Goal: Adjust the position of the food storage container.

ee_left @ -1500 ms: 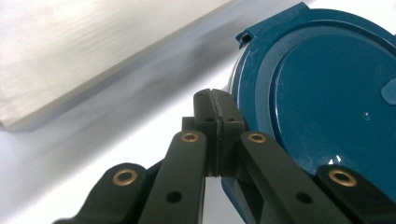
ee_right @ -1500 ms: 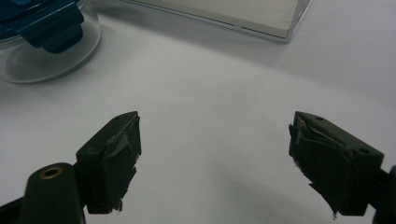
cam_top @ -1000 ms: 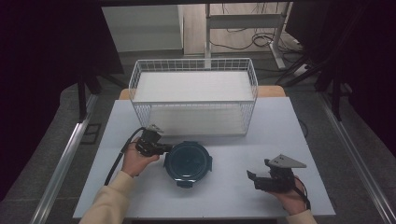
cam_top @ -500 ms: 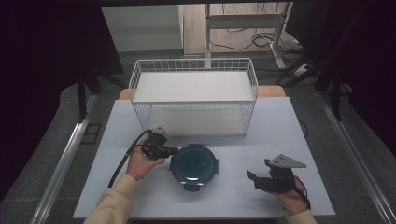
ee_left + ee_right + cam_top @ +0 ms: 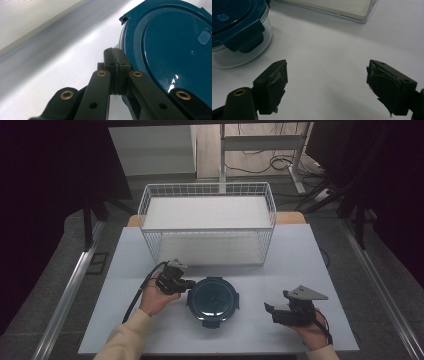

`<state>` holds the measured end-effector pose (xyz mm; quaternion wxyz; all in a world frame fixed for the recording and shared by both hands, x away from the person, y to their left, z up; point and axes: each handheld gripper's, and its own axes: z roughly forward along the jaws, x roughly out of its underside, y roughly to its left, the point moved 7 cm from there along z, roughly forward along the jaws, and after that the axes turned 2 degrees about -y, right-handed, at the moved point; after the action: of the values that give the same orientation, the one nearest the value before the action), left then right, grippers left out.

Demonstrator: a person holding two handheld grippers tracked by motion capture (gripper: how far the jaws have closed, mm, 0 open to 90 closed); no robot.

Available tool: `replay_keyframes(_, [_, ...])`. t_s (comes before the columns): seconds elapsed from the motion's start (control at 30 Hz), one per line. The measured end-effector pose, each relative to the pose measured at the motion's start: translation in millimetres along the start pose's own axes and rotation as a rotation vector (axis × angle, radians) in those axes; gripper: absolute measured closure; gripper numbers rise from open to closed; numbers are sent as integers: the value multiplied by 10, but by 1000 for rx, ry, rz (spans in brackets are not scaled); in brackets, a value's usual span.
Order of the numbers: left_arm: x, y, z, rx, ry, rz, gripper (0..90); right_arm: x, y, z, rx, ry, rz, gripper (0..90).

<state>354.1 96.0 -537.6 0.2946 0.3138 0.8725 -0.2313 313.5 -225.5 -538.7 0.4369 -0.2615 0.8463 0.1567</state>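
The left gripper (image 5: 187, 283) fingers are pressed together against the teal-lidded container (image 5: 214, 298); the right gripper (image 5: 275, 313) fingers are held spread over the worktop (image 5: 300, 255).

Container (image 5: 213, 299) on the table (image 5: 125, 255) before the wire basket (image 5: 207, 222), left gripper (image 5: 186, 284) touching its left, right gripper (image 5: 274, 312) to its right

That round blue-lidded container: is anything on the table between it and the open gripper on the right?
Nothing visible. Between the right gripper and the container lies only bare white table. The wire basket stands farther back, off that line.
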Motion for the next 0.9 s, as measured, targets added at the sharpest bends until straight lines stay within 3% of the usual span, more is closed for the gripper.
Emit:
replay_keyframes(0.07, [-6,18,4,12,-7,-7,900,-5,-4,-5,0,-4,3,169])
replay_keyframes(0.13, [-24,54,-22,-29,-16,-13,900,-8,-6,-12,1,-7,4,169])
replay_keyframes(0.23, [-53,84,-131,-46,-43,-11,900,-8,-8,-20,3,-9,4,169])
replay_keyframes(0.37, [-58,47,-372,-99,-121,-4,881,-10,-14,-19,1,-10,6,169])
replay_keyframes(0.5, [12,-58,-571,-88,-190,-9,819,-10,-15,-21,1,-11,6,169])
replay_keyframes(0.6, [110,-107,-627,-80,-202,-37,683,-11,-11,-24,2,-11,6,169])
replay_keyframes(0.77, [257,-34,-659,-120,-193,-76,400,-7,-9,-17,2,-9,5,169])
replay_keyframes(0.9, [398,-24,-717,-103,-197,-119,295,-13,3,-18,-5,-18,-3,169])
